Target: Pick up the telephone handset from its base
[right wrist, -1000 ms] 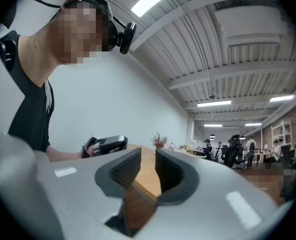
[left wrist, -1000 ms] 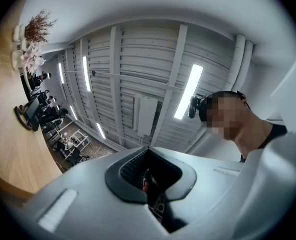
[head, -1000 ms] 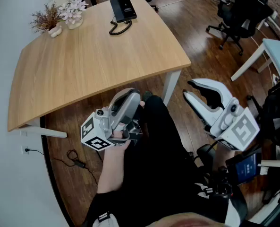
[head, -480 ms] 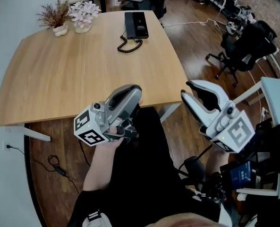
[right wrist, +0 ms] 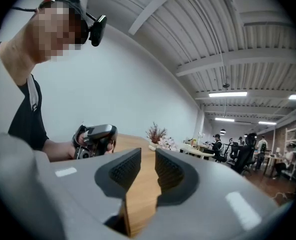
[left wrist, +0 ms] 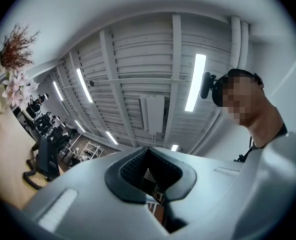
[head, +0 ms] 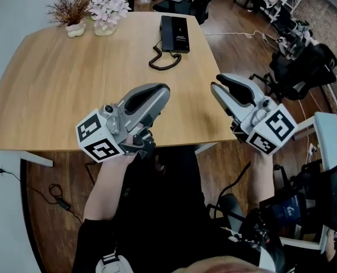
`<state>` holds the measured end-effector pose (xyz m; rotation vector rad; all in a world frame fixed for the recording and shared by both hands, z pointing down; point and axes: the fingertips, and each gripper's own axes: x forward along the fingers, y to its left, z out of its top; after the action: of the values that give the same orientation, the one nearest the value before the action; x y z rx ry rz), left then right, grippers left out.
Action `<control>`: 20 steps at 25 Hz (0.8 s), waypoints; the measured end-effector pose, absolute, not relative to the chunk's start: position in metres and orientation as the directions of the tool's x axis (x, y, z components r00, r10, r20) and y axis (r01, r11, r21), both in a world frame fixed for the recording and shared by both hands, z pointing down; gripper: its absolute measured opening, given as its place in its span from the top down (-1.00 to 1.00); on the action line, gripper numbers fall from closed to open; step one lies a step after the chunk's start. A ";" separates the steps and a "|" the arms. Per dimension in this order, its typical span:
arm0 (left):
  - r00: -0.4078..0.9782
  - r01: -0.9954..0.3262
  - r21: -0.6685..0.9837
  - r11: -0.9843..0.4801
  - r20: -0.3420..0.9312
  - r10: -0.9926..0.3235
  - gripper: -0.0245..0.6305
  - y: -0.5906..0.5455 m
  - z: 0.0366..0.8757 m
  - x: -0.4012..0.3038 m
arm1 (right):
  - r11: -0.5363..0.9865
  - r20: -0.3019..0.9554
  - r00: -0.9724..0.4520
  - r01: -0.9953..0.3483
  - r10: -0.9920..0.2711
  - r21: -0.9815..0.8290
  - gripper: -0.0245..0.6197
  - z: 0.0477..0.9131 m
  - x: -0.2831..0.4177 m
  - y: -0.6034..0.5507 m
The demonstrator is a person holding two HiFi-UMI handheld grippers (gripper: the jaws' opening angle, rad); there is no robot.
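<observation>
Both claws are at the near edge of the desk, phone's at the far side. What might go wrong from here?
1. The coiled cord lies bunched in front of the telephone; a claw reaching in may snag it and drag the telephone along.
2. The left claw is shut, so it would have to open before it could grasp anything; the right claw stands slightly open.

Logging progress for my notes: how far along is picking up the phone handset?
Nothing done yet: the handset lies on its base at the far side of the table. Both grippers hold nothing: left gripper shut, right gripper open, near the front edge. Left to do: reach, grasp, lift.
</observation>
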<state>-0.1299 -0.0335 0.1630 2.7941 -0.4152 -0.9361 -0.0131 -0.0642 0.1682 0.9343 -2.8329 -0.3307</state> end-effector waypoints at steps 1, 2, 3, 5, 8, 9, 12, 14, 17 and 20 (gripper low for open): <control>0.775 -0.220 0.232 -0.948 -0.548 -0.314 0.92 -0.041 0.161 -0.132 | 0.780 0.061 -0.793 -0.577 -0.606 0.240 0.64 0.168 -0.014 -0.075; 0.787 -0.232 0.219 -0.948 -0.530 -0.315 0.92 -0.048 0.158 -0.133 | 0.778 0.057 -0.789 -0.586 -0.611 0.228 0.64 0.168 -0.015 -0.087; 0.799 -0.244 0.207 -0.947 -0.510 -0.318 0.92 -0.057 0.156 -0.133 | 0.775 0.053 -0.786 -0.594 -0.616 0.216 0.64 0.168 -0.015 -0.099; 0.822 -0.269 0.184 -0.945 -0.468 -0.325 0.92 -0.076 0.152 -0.133 | 0.772 0.055 -0.778 -0.609 -0.626 0.184 0.64 0.171 -0.016 -0.127; 0.845 -0.301 0.167 -0.939 -0.410 -0.344 0.92 -0.112 0.152 -0.131 | 0.757 0.076 -0.754 -0.643 -0.653 0.119 0.64 0.181 -0.013 -0.176; 0.850 -0.309 0.170 -0.936 -0.391 -0.352 0.92 -0.125 0.154 -0.130 | 0.746 0.083 -0.742 -0.659 -0.665 0.094 0.64 0.185 -0.011 -0.193; 0.861 -0.321 0.221 -0.921 -0.337 -0.380 0.92 -0.168 0.165 -0.127 | 0.707 0.094 -0.703 -0.707 -0.705 0.025 0.64 0.200 -0.005 -0.246; 0.865 -0.321 0.255 -0.912 -0.313 -0.392 0.92 -0.196 0.176 -0.125 | 0.680 0.090 -0.679 -0.733 -0.729 -0.020 0.64 0.211 0.000 -0.280; 0.866 -0.349 0.267 -0.898 -0.275 -0.418 0.92 -0.234 0.198 -0.124 | 0.617 0.077 -0.624 -0.781 -0.778 -0.097 0.64 0.229 0.013 -0.323; 0.842 -0.374 0.297 -0.879 -0.288 -0.456 0.92 -0.273 0.214 -0.134 | 0.536 0.064 -0.551 -0.829 -0.832 -0.160 0.64 0.245 0.028 -0.361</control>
<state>-0.1339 -0.2728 0.2136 2.7920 -0.6387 -0.5202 0.0279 -0.3606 0.2449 1.4983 -2.7706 0.2710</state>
